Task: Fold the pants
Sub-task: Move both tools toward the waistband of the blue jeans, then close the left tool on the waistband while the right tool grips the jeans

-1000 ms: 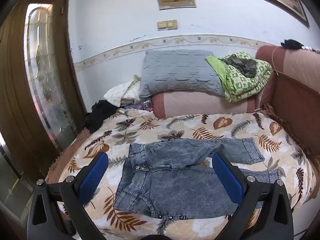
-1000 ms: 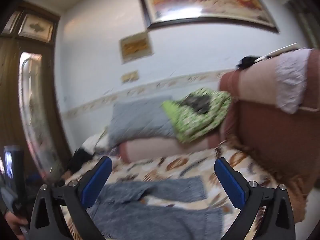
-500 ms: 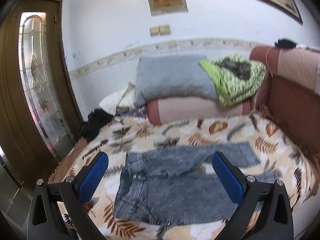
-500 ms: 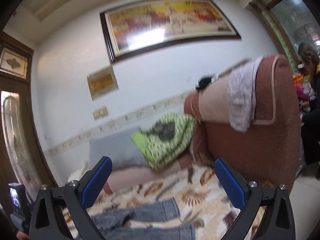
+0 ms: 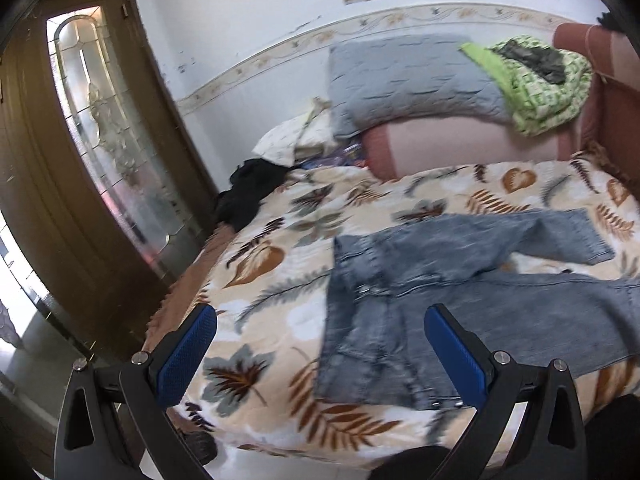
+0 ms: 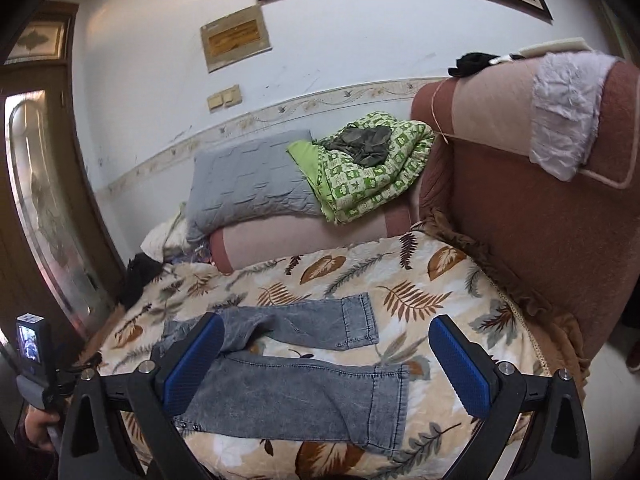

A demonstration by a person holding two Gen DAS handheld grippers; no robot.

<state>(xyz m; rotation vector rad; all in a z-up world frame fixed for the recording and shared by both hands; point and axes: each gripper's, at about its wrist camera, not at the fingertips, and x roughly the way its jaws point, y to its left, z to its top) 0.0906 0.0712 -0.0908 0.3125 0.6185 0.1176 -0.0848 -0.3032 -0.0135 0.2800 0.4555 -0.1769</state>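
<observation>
Grey-blue denim pants [image 5: 460, 292] lie flat and unfolded on a leaf-patterned bedspread [image 5: 280, 252], waistband to the left, the two legs spread apart toward the right. They also show in the right wrist view [image 6: 304, 368]. My left gripper [image 5: 320, 356] is open and empty, hovering above the bed's front edge near the waistband. My right gripper [image 6: 326, 364] is open and empty, held above the leg ends. The other hand-held device [image 6: 30, 356] shows at the lower left of the right wrist view.
A grey pillow [image 6: 248, 184] and a green patterned blanket [image 6: 372, 168] rest on a pink bolster [image 6: 296, 240] at the back. A brown sofa back [image 6: 540, 208] stands at the right. A black garment [image 5: 252, 192] lies at the bed's left edge by a wooden glass door [image 5: 92, 152].
The left gripper has swung left and lower, toward the waistband. The right gripper tipped up toward the wall, then came back down over the pants legs. Both stayed open.
</observation>
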